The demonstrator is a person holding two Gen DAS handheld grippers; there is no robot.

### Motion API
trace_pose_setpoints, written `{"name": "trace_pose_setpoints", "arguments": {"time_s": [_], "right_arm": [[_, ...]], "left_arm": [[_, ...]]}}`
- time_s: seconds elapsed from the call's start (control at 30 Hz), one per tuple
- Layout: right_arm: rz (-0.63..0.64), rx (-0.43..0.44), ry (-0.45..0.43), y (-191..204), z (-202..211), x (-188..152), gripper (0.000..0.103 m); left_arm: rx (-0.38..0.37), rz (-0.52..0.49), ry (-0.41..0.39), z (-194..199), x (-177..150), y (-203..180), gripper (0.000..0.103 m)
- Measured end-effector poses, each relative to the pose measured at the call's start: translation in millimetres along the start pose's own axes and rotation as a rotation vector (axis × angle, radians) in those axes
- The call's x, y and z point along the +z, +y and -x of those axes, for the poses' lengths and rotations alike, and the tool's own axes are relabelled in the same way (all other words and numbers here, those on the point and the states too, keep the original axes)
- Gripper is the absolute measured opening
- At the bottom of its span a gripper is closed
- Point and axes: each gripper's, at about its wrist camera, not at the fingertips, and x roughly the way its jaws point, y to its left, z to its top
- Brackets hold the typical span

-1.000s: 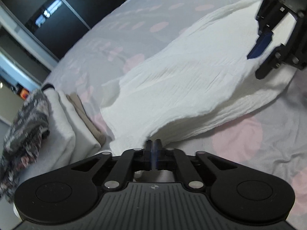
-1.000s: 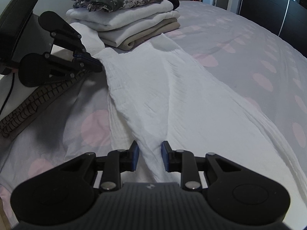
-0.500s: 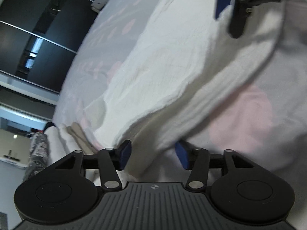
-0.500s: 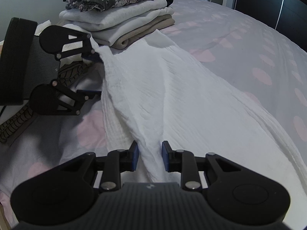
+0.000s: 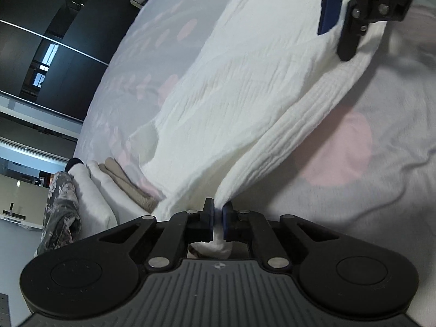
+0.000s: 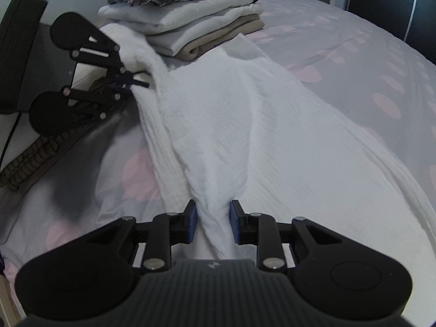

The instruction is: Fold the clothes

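Left wrist view: left gripper (image 5: 217, 216) jaws closing, white garment (image 5: 245, 87) edge pinched between them; garment spread ahead across bedsheet (image 5: 354, 190). Right wrist view: right gripper (image 6: 212, 223) narrowly parted, clamped on a bunched garment fold; folded clothes stack (image 6: 185, 21) seen far ahead-left

No readable text, labels, brands or numbers for you in either view. Only mark: a small round emblem on each tool body, left tool (image 5: 217, 218) and right tool (image 6: 212, 222), too small to make out.
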Motion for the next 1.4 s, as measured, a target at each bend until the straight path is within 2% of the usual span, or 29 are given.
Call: {"name": "trace_pose_setpoints", "arguments": {"time_s": [0.03,0.07,0.1,0.17,0.23,0.27,0.47,0.57,0.7,0.8,0.87,0.9,0.93,0.97,1.0,1.1,1.17,1.2,1.27,1.3,1.4], "right_arm": [[0.014,-0.005,0.006,2.1,-1.2,-0.6,0.029],[0.028,-0.01,0.011,4.2,-2.4,-1.3,0.029],[0.039,-0.014,0.016,5.9,-3.5,-1.8,0.028],[0.042,-0.015,0.023,6.6,-4.2,-1.6,0.028],[0.039,-0.009,0.028,5.9,-4.8,-1.4,0.026],[0.037,-0.006,0.03,5.5,-5.1,-1.2,0.021],[0.018,0.054,0.045,2.7,-2.6,1.4,0.007],[0.007,0.097,0.037,1.7,4.9,1.4,0.007],[0.02,0.08,0.05,2.6,3.5,1.0,0.007],[0.031,0.075,0.06,4.6,0.5,0.8,0.007],[0.043,0.068,0.065,6.0,0.8,0.1,0.007],[0.04,0.064,0.067,5.4,0.4,0.2,0.007],[0.037,0.061,0.069,4.5,0.3,-0.1,0.007],[0.034,0.057,0.071,3.5,0.1,-0.2,0.007],[0.033,0.054,0.073,2.2,0.0,0.0,0.007],[0.027,0.051,0.074,-1.0,0.8,-0.8,0.007],[0.029,0.05,0.077,-1.4,0.6,-0.9,0.007],[0.032,0.05,0.079,-1.3,0.4,-1.0,0.007],[0.039,0.049,0.082,-0.8,0.4,-1.7,0.007],[0.04,0.049,0.082,-0.9,0.7,-2.0,0.007],[0.039,0.05,0.084,-1.7,0.6,-2.5,0.007]], "left_arm": [[0.013,-0.013,0.001,-1.5,-0.8,-3.2,0.012],[0.026,-0.036,0.002,-3.0,-1.6,-7.1,0.023],[0.041,-0.064,0.004,-3.9,-2.1,-10.7,0.029],[0.095,-0.109,-0.039,1.8,-4.2,-16.8,0.05],[0.136,-0.149,-0.086,8.2,-6.0,-22.1,0.062],[0.148,-0.172,-0.095,9.4,-6.4,-25.1,0.064],[0.181,-0.314,-0.082,3.8,-10.5,-43.2,0.065],[0.206,-0.344,-0.069,-4.0,-9.1,-45.5,0.066],[0.233,-0.37,-0.034,-17.7,-4.6,-46.1,0.065],[0.209,-0.362,-0.015,-20.8,-1.8,-42.7,0.049],[0.185,-0.358,-0.01,-17.8,-2.3,-40.9,0.032],[0.167,-0.353,-0.007,-15.4,-4.2,-39.6,0.029],[0.149,-0.348,-0.004,-13.0,-6.1,-38.4,0.021],[0.131,-0.343,-0.002,-10.6,-8.0,-37.1,0.008],[0.114,-0.341,-0.002,-8.1,-10.1,-35.8,0.006],[0.058,-0.349,0.005,-1.3,-11.9,-34.5,0.005],[0.027,-0.346,0.003,2.7,-11.7,-32.2,0.011],[0.015,-0.337,-0.002,4.9,-11.2,-30.2,0.015],[-0.02,-0.31,-0.01,10.5,-9.8,-23.4,0.047],[-0.028,-0.298,-0.026,14.6,-10.1,-20.5,0.053],[-0.064,-0.236,-0.05,24.8,-8.6,-8.4,0.053]]}}
